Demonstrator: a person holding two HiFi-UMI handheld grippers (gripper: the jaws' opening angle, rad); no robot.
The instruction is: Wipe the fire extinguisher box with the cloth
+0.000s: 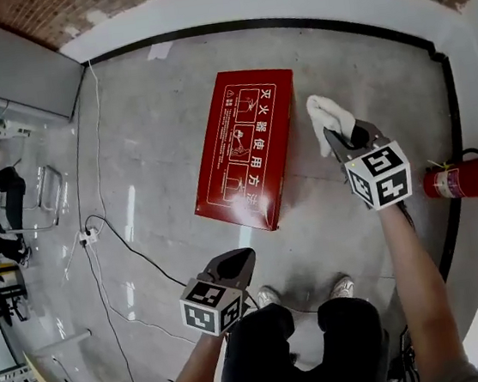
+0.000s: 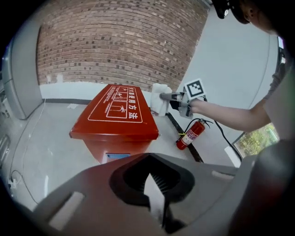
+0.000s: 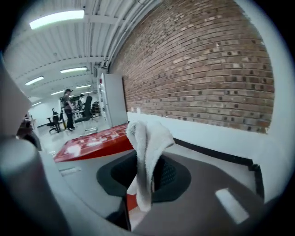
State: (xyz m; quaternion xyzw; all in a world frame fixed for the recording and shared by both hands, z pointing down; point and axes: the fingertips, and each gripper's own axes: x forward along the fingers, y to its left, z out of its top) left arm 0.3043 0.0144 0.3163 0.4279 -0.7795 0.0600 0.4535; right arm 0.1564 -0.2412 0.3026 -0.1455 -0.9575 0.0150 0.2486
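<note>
Right tool [image 1: 341,139]: pinching a white terry cloth [image 1: 328,112] between its pads; the cloth sticks up past the tips and folds over.
Left tool [image 1: 239,262]: tips seem pressed together with nothing between them, though only a thin pale sliver shows behind them; held low, near the person's body.
Cloth position: in the air, just beside the far right corner of the box, apart from it in the head view.
Box: a red rectangular metal fire extinguisher box [image 1: 244,149] with white diagrams and characters printed on its closed lid; it stands on the floor, between the two tools.
Surface: glossy pale grey concrete floor [image 1: 153,127], reflecting the ceiling lights; thin black and white cables [image 1: 105,228] trail across its left side.
Room edge: red brick wall [image 2: 120,41] over a white base band, with a black skirting strip [image 1: 288,24] along the floor.
Nearby: a red fire extinguisher with a black hose [image 1: 456,181] against the right-hand wall, well apart from the box.
Far left: office chairs and desks.
</note>
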